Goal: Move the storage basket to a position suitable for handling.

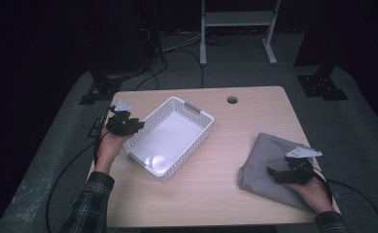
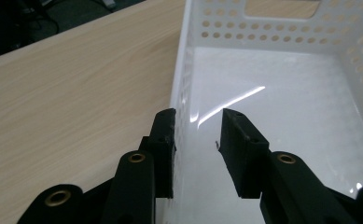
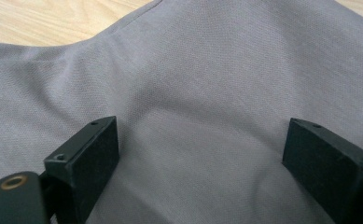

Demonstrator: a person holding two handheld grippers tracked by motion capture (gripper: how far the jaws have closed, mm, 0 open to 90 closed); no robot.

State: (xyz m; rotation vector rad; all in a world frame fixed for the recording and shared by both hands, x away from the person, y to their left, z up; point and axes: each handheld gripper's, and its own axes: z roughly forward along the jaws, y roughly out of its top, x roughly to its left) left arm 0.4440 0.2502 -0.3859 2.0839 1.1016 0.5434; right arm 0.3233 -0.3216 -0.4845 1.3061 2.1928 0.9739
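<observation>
A: Where does the grey cloth point(image 1: 269, 162) lie from the right tool point(image 1: 280, 174)?

B: Directly under it — the cloth is folded on the tabletop point(image 1: 225, 141) at about 4 o'clock, near the right edge, and the right tool's jaws stand spread wide over the fabric; the right gripper view doesn't show whether they touch it. Nothing is pinched.

A: And the white basket point(image 1: 196, 113)?

B: Toward 10 o'clock from the cloth, well apart, empty, its long axis running diagonally from 7 to 1 o'clock. The right hand is clearly the nearer one to the cloth.

A: The left tool point(image 2: 197, 122)?

B: At the basket's left rim — its jaws partly spread, straddling the wall, one outside, one inside, not visibly clamping it.

A: Anything in the way?

B: Bare wood between cloth and basket, I'd judge a clear path.
</observation>
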